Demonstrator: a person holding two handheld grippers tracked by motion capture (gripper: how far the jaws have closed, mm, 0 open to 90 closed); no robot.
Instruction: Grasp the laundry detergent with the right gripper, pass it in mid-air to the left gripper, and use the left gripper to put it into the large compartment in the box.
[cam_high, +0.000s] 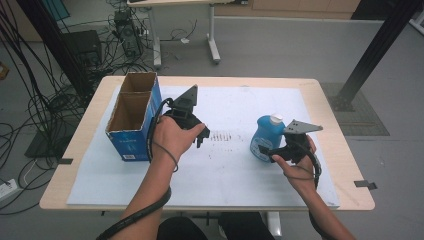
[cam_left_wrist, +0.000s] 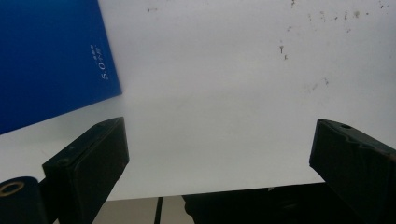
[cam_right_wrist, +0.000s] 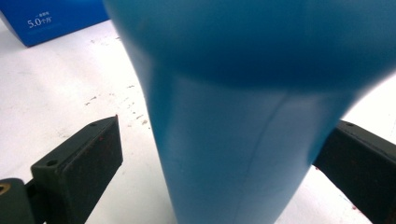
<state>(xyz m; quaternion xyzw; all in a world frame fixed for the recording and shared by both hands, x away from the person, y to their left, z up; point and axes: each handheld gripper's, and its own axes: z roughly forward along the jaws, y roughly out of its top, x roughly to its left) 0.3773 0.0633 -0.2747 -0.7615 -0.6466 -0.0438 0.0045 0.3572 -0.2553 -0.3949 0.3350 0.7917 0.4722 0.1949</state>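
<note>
A blue plastic bottle (cam_high: 265, 137) with a white cap stands upright on the white mat (cam_high: 220, 170), right of centre. My right gripper (cam_high: 267, 152) is at the bottle's near side. In the right gripper view the bottle (cam_right_wrist: 243, 140) stands between the jaws, with a gap showing at the left jaw, so the right gripper (cam_right_wrist: 219, 158) is open around it. My left gripper (cam_high: 202, 136) hovers over the mat just right of an open blue cardboard box (cam_high: 131, 115). The left gripper (cam_left_wrist: 219, 154) is open with nothing between its jaws, and the box (cam_left_wrist: 46, 60) lies to its upper left.
The box has two open-topped compartments and stands at the mat's left edge. Dark smudges (cam_high: 222, 136) mark the mat between the grippers. The wooden table (cam_high: 335, 125) borders the mat. Cables and a table leg lie on the floor beyond.
</note>
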